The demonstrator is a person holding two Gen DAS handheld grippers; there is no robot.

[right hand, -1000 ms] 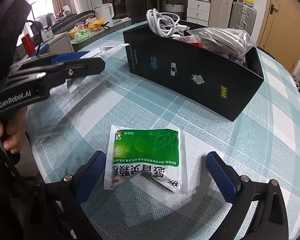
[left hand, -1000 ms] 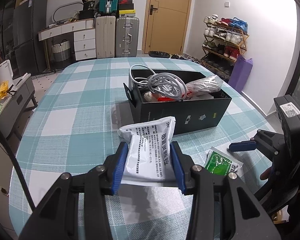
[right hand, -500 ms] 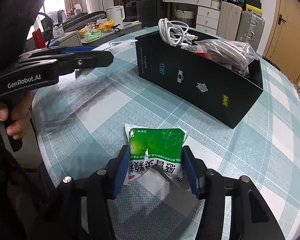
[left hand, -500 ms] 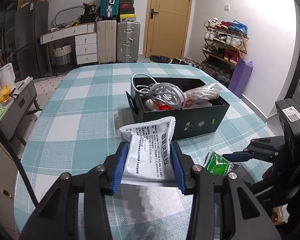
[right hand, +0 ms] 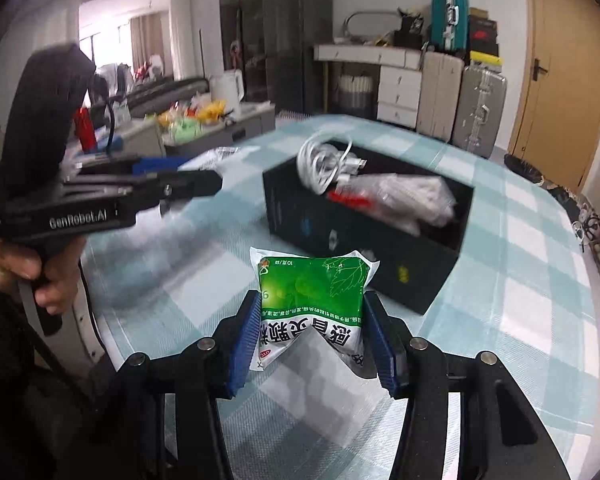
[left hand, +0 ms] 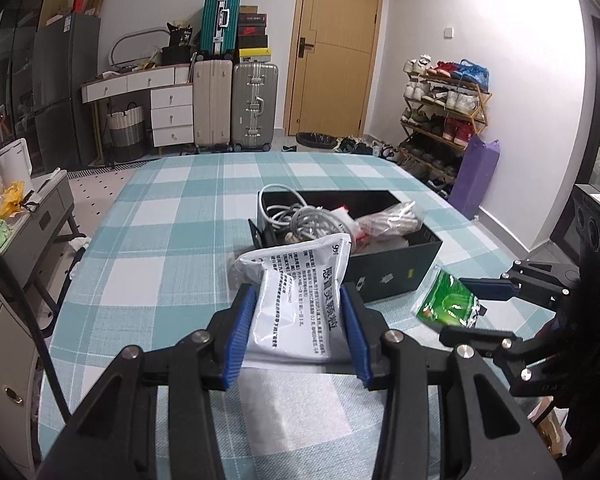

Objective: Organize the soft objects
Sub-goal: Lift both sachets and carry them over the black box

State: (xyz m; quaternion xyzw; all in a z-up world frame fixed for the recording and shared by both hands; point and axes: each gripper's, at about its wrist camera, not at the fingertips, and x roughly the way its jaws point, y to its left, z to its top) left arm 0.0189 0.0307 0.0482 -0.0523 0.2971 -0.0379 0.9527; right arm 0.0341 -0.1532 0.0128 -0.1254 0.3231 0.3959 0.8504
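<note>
Two grippers: both loaded.
Left gripper: jaws clamped on white sachet.
Right gripper: jaws clamped on green sachet.
Black box: on checked counter, holding cables.

Home, a lived-in room used for dining and storage. Table with teal-and-white check cloth fills the middle. Past its far edge: two hard-shell suitcases upright side by side against the wall, a green one stacked on top next to shoe boxes. White drawer unit left of them, woven laundry basket beside it, tall dark fridge at the left. Wooden door in the back wall. Right wall: open shoe rack full of sneakers, more shoes on the floor near the door. Right wrist view: electric kettle and snack bags on a side cabinet, curtained window behind.
</note>
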